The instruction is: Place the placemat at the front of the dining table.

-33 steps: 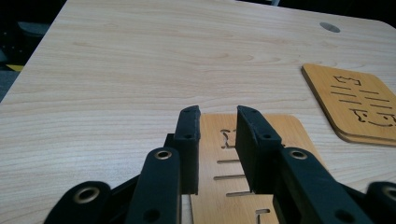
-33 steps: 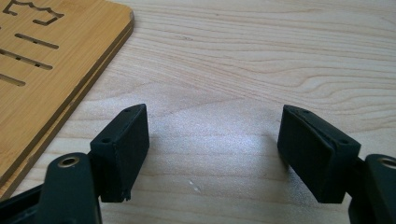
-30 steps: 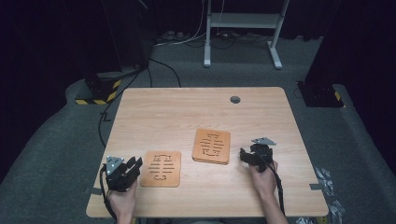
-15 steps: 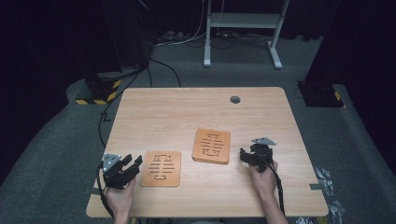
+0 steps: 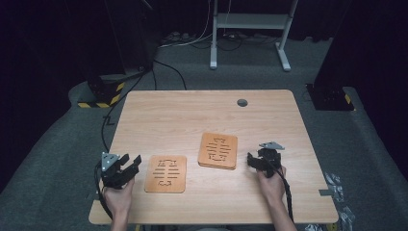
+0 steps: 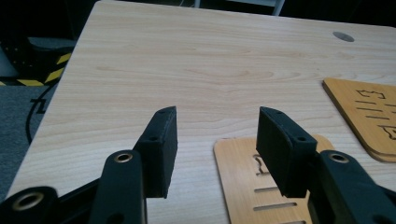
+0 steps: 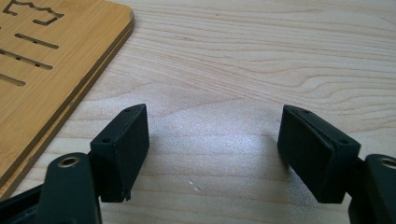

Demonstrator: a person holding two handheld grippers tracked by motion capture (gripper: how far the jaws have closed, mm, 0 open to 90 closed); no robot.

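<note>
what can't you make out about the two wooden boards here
- Single board: left gripper view, near end cut off by the bottom edge, part behind the left claw.
- Stacked boards: right gripper view, left edge cuts them off; layer count unclear.
- Cut-out pattern on both: high view, too small to read.

Far half of table (image 5: 192,110) bare, near half crossed by two wooden boards (image 5: 166,173) — open wood between.

High view overhead; gripper views skim table (image 5: 202,115).
</note>
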